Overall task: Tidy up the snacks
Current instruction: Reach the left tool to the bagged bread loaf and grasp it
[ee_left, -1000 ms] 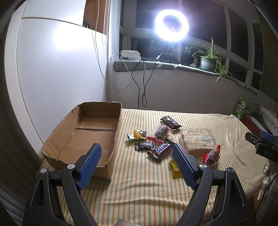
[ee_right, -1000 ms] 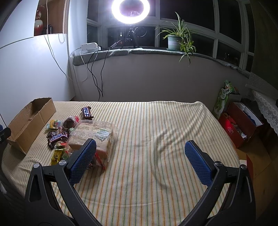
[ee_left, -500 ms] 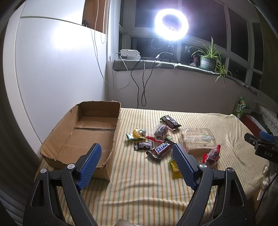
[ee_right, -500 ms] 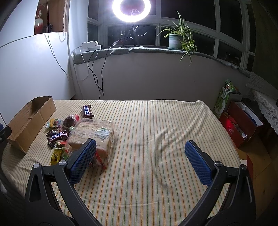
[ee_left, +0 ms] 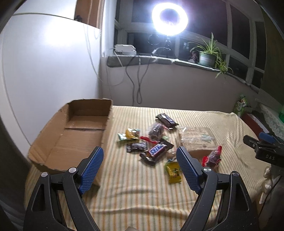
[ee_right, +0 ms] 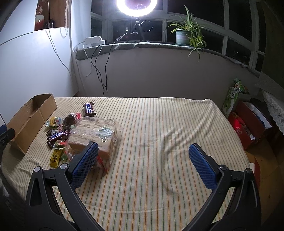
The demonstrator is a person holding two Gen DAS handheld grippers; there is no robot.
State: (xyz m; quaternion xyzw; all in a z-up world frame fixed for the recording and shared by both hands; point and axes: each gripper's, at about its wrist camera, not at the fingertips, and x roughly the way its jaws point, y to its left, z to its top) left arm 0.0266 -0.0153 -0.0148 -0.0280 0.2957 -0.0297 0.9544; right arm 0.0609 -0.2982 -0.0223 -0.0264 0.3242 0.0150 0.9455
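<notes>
A pile of wrapped snacks lies on the striped cloth: a Snickers bar [ee_left: 157, 149], a dark bar [ee_left: 166, 119], a yellow packet [ee_left: 174, 172], a red packet [ee_left: 213, 157] and a large clear bread pack [ee_left: 196, 140]. An empty cardboard box [ee_left: 76, 131] stands left of them. My left gripper [ee_left: 139, 167] is open and empty, above the cloth in front of the pile. My right gripper [ee_right: 142, 164] is open and empty, right of the pile; the bread pack [ee_right: 95, 132], the Snickers bar [ee_right: 57, 136] and the box [ee_right: 30, 122] show at its left.
A white wall runs along the left behind the box. A window ledge with a ring light [ee_left: 169, 16], cables and a potted plant [ee_right: 184, 34] is at the back. A red box [ee_right: 248, 128] and a green bag [ee_right: 232, 97] stand on the floor at the right.
The left gripper has shifted slightly, so the box and snacks sit a little higher and farther left in its view. The right gripper has barely moved. Both stay open.
</notes>
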